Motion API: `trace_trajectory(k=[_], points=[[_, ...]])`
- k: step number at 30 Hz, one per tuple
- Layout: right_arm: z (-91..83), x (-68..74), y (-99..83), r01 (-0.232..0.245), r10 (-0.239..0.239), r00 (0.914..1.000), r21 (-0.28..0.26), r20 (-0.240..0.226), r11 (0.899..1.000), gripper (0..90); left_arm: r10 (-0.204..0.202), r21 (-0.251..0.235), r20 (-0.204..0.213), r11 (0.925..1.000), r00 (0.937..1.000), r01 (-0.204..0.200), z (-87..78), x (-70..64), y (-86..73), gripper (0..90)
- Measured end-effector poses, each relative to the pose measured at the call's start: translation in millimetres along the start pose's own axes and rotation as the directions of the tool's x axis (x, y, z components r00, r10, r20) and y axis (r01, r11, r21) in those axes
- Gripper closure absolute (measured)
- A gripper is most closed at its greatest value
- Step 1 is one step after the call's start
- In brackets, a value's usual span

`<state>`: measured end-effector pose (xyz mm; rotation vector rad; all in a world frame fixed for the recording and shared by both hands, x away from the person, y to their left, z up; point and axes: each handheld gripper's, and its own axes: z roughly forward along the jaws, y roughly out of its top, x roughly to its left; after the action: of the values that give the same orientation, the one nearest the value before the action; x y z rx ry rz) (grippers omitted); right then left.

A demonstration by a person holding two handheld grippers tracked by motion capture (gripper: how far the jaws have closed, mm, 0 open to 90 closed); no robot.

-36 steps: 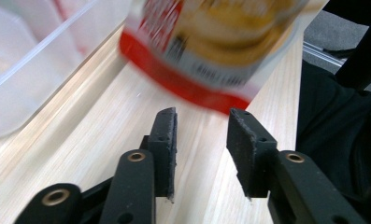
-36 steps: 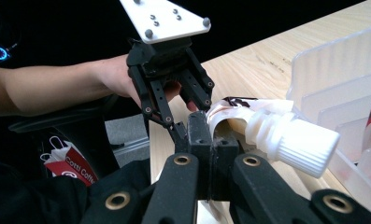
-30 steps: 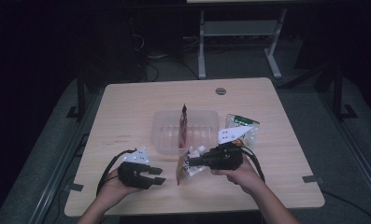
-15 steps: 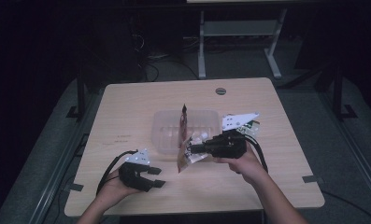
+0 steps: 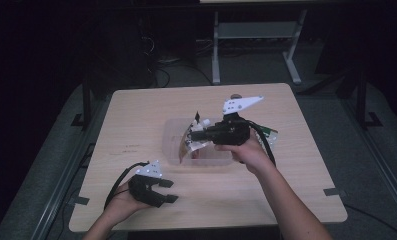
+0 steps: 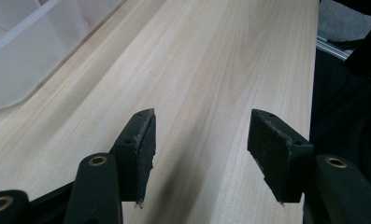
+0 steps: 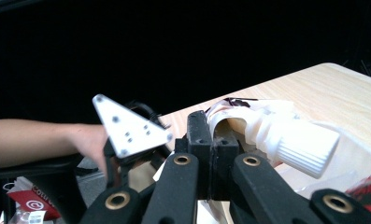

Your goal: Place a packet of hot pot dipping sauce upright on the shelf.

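Squeeze pouch of crinkled white and tan foil with a ribbed white screw cap (image 7: 286, 135), pinched at its top edge in the black right gripper (image 5: 198, 135), hangs above the clear plastic storage tub (image 5: 172, 131), tilted, its tan lower edge (image 5: 182, 150) dipping toward the tub's left half. The right gripper's jaws are clenched tight on the pouch just beside the cap, as the right gripper view shows. One tub stands on the pale wooden table (image 5: 136, 115), roughly at its centre; a thin dark-red divider or packet stands upright inside it, and a red item lies on its floor, too blurred to identify. The black left gripper (image 5: 167, 191) rests in a hand near the table's front edge, forward and left of the tub and well apart from it, its jaws spread wide with nothing between them; only bare wood lies ahead of its pads (image 6: 137, 140). Open tabletop runs left of the tub and along the front edge; the tub's rounded corner (image 6: 15, 70) sits off to one side in the left gripper view. Behind the right hand (image 5: 248, 152), right of the tub, lie green-and-white packets (image 5: 269, 134), their number unclear. No writing on the pouch can be read. Two grippers, two hands, one pouch, one tub.
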<state>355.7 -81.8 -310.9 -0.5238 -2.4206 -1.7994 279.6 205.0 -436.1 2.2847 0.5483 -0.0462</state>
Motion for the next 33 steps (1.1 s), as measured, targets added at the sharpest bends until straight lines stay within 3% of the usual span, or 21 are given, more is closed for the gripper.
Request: trace_trajectory(k=[8, 13, 19, 33], points=[[18.6, -19.3, 13.3, -0.006, 0.004, 0.999, 0.035, 0.045, 0.999, 89.8, 0.013, 0.011, 0.002, 0.9999, 0.9999, -0.013, -0.5, 0.6, 0.0, 41.3], [25.9, -32.4, 12.2, -0.029, 0.025, 0.9971, 0.048, 0.072, 0.998, 89.8, 0.028, 0.022, 0.008, 0.9994, 0.9996, -0.028, 0.3, 0.8, 0.5, 40.8], [32.5, -45.0, 9.3, -0.057, 0.049, 0.9935, 0.077, 0.103, 0.995, 89.7, 0.019, 0.025, 0.015, 0.9995, 0.9997, -0.019, 0.9, 0.4, 0.8, 38.7], [48.4, -54.2, 6.3, -0.061, 0.038, 0.9875, 0.149, 0.153, 0.987, 89.6, 0.013, 0.022, 0.018, 0.9997, 0.9997, -0.013, 1.8, -0.1, 0.3, 38.2]])
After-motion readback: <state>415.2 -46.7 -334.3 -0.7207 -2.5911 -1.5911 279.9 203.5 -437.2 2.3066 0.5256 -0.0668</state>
